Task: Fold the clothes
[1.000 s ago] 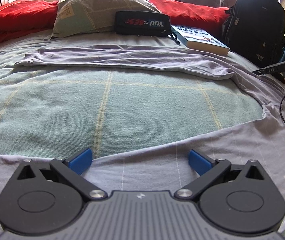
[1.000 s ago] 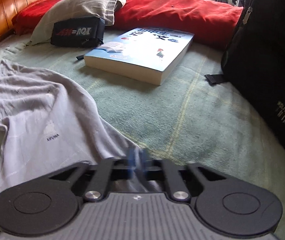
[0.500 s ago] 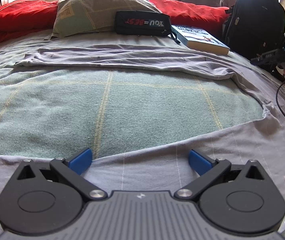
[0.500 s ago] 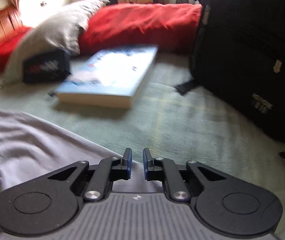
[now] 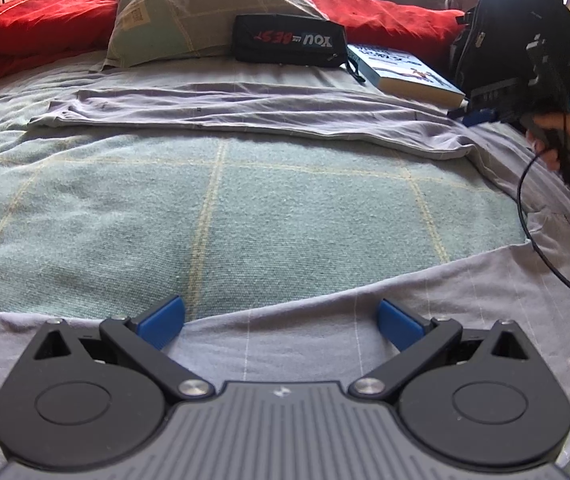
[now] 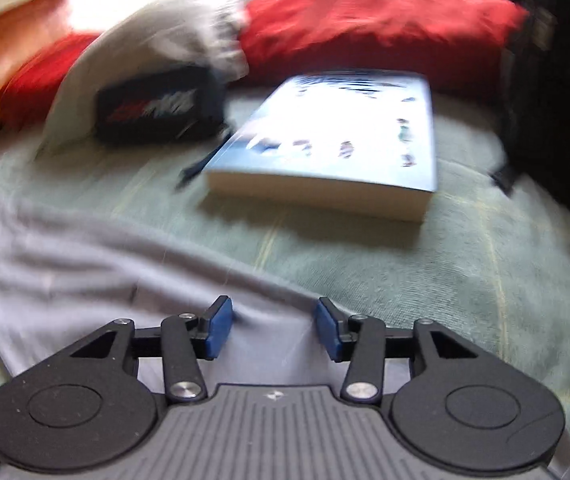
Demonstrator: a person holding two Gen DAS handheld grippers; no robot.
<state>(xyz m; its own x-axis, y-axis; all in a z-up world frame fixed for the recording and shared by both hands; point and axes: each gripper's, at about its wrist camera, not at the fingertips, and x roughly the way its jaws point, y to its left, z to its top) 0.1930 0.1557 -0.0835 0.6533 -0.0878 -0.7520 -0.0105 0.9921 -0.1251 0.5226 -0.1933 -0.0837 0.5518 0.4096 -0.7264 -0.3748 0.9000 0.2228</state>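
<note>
Risk first, nearest the lens: left gripper at the bottom of the left wrist view, blue pads wide apart, nothing clamped, hovering over the near edge of the grey garment. That hem runs across the lower frame and curves up the right side. If the jaws close from here without dropping onto the cloth, they probably pinch air, or snag the green blanket along with the hem and drag the bedding into the fold.

Right gripper at the bottom centre of the right wrist view: jaws have just been opening, pads now apart with grey cloth lying under the gap, not pressed by either pad. Frame is heavily blurred, so whether a pad brushes the fabric I cannot tell. Likely failure: released fabric springs or slides out of line and the fold ends up crooked.

Mid frame, left view: folded-over band of the garment lies across the upper middle, wrinkled. Another pass without smoothing probably locks in creases.

Right edge of the left view: the person's hand on the right gripper, black cable looping down over the cloth. That cable could catch the garment edge and pull it.

Far: book just beyond the cloth, black pouch and pillow behind it, black backpack upper right. A wide sweep of the fabric could hit the book.
</note>
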